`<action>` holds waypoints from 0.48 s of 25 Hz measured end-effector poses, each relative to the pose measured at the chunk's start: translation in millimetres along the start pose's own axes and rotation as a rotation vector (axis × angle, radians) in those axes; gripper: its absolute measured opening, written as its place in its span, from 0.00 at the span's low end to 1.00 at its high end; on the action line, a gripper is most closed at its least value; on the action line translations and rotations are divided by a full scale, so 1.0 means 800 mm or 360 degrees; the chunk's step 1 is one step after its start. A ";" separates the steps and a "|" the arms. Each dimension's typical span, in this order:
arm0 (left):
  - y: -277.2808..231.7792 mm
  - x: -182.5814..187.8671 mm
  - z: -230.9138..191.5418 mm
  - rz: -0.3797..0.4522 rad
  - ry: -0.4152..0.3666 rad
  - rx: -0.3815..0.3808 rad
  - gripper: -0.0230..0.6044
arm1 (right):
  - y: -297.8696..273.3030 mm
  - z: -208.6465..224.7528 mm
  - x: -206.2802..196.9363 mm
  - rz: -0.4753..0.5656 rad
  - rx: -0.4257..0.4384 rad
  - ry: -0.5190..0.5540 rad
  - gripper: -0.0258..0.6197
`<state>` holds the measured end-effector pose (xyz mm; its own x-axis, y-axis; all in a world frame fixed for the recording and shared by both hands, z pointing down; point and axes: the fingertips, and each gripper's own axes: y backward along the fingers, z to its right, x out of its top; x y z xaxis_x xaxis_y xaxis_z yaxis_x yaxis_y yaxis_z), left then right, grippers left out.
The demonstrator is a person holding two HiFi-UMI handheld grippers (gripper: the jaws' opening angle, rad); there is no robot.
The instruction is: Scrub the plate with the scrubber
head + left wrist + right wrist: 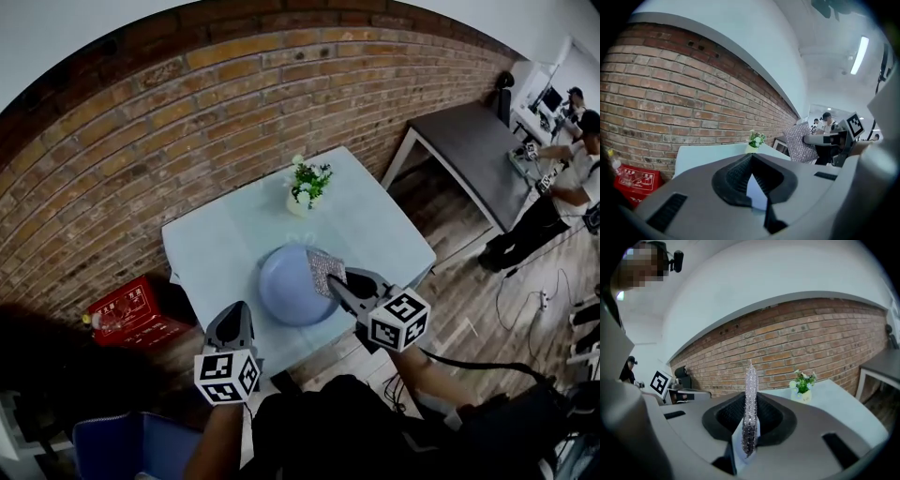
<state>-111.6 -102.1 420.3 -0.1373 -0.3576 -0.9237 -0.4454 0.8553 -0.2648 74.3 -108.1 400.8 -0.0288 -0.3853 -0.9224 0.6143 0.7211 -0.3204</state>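
One scrubber [325,270] sits clamped in right claw [335,280] over plate [281,289].

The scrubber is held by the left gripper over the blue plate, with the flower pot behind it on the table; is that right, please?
Not quite: the scrubber is held by the right gripper, not the left gripper, whose fingers are shut on nothing. The right gripper view shows it clamped there. The rest stands.
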 end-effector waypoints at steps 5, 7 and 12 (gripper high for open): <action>-0.016 -0.004 -0.014 -0.0002 -0.0040 -0.0001 0.05 | -0.041 0.015 -0.012 -0.0134 0.0012 0.0105 0.15; -0.020 -0.014 -0.017 -0.0030 -0.0024 0.0021 0.05 | -0.052 0.021 -0.018 -0.0166 0.0045 0.0099 0.15; -0.032 -0.032 -0.025 -0.0081 0.0047 0.0132 0.05 | -0.089 0.028 -0.027 -0.0252 0.0234 0.0129 0.15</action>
<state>-114.6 -122.5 456.2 -0.1426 -0.4113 -0.9003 -0.3778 0.8633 -0.3346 48.6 -163.8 448.4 -0.1937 -0.4349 -0.8794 0.7053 0.5613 -0.4329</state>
